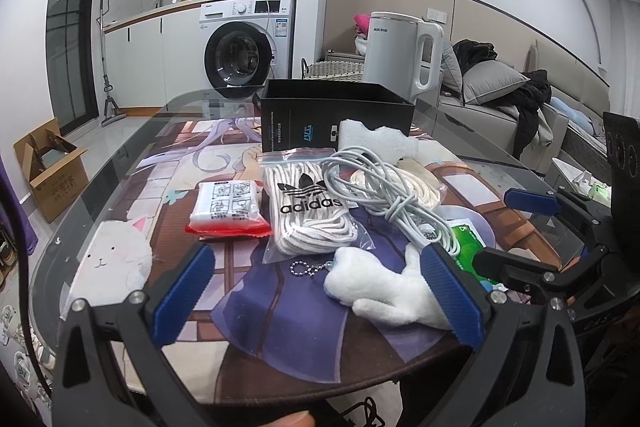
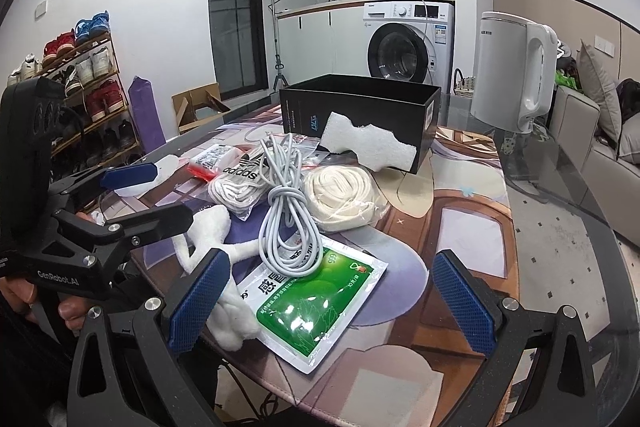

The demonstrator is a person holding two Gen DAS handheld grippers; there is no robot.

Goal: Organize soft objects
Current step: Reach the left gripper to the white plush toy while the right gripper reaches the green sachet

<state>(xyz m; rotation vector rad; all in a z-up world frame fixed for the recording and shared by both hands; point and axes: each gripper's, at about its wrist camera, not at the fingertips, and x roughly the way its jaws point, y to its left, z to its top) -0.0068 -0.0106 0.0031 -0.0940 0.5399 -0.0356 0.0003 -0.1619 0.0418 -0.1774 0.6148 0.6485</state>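
The counter [image 1: 120,163] is a glass-topped table under a printed mat, and the soft things lie in a loose heap at its middle. At the far side stands an open black box [image 1: 336,115], likely where they are meant to go, with a piece of white foam [image 2: 366,143] leaning against its front wall.

Nearer lie a bag of striped white laces [image 1: 310,215], a bag of cream cord [image 2: 340,199] just beside it, and a knotted grey cable [image 2: 286,211] draped over both. A small white packet with a red edge [image 1: 226,209] lies to the left, apart from the heap.

Closest to the person, a green and white sachet [image 2: 316,311] lies flat, its long side slanting from near left to far right, and a white plush toy [image 1: 384,291] on a ball chain lies touching it.

Both tongs are spread wide and hold nothing. The left tongs [image 1: 320,297] hang over the plush toy, which sits towards their right finger. The right tongs [image 2: 332,307] straddle the sachet, so that hand looks nearer to it.
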